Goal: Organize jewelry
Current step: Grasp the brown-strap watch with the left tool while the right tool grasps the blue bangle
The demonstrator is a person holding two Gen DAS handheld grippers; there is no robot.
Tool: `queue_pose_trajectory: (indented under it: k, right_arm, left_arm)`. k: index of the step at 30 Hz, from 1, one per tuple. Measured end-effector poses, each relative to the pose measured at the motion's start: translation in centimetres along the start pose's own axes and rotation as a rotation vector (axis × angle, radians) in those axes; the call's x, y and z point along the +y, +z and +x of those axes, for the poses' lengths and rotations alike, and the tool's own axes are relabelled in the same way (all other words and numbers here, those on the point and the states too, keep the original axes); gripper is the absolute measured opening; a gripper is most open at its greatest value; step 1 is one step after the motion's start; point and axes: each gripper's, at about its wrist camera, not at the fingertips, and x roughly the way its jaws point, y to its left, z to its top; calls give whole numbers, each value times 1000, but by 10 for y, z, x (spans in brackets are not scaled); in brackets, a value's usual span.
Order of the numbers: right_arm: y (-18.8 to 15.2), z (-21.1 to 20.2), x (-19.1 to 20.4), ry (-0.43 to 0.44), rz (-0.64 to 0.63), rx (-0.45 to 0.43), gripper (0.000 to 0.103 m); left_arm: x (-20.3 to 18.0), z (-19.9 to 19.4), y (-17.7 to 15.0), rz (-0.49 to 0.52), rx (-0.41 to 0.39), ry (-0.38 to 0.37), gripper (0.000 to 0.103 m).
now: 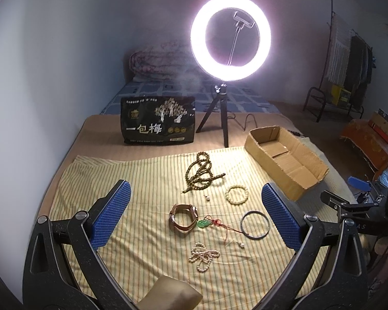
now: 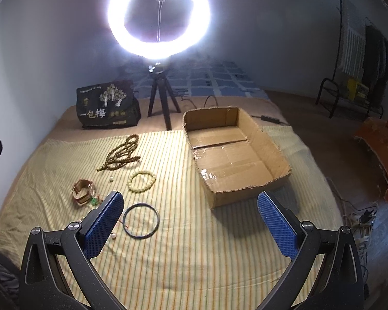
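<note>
Jewelry lies on a yellow striped cloth [image 1: 147,180]. There is a long brown bead string [image 1: 201,173] [image 2: 121,153], a pale bead bracelet [image 1: 237,194] [image 2: 141,180], a brown-strap watch [image 1: 183,217] [image 2: 84,190], a green pendant on red cord [image 1: 204,223], a dark bangle [image 1: 254,224] [image 2: 141,221] and a pearl strand [image 1: 203,255]. An open cardboard box [image 1: 284,160] [image 2: 235,155] stands empty at the right. My left gripper [image 1: 196,204] is open above the jewelry. My right gripper [image 2: 190,210] is open between bangle and box.
A lit ring light on a tripod [image 1: 230,38] [image 2: 159,13] and a black snack bag [image 1: 157,120] [image 2: 107,106] stand behind the cloth. A clothes rack [image 1: 349,59] and floor cables [image 2: 359,219] are at the right. A tan pad [image 1: 168,294] lies near.
</note>
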Motion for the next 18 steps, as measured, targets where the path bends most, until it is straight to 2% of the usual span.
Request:
queue_pose_trajectory:
  k: [2,5,11,15,18]
  right_arm:
    - [-2,10,3,-5,-20,21,103]
    - [-5,24,12,-3,-74,47,103]
    - [-15,50,31,51,-155,122,103]
    - [-23,67,42,78,-197,179,103]
    - [-29,79,47,111,-205,228,103]
  left_arm:
    - [4,9,2,-4,21,15,103]
    - [18,28,6,-33,77,-9,103]
    - [42,63,7,-90,155,19,101]
    - [52,92,-1,-113,240,19,86]
    - [59,117,-14,-149,335,-4,74]
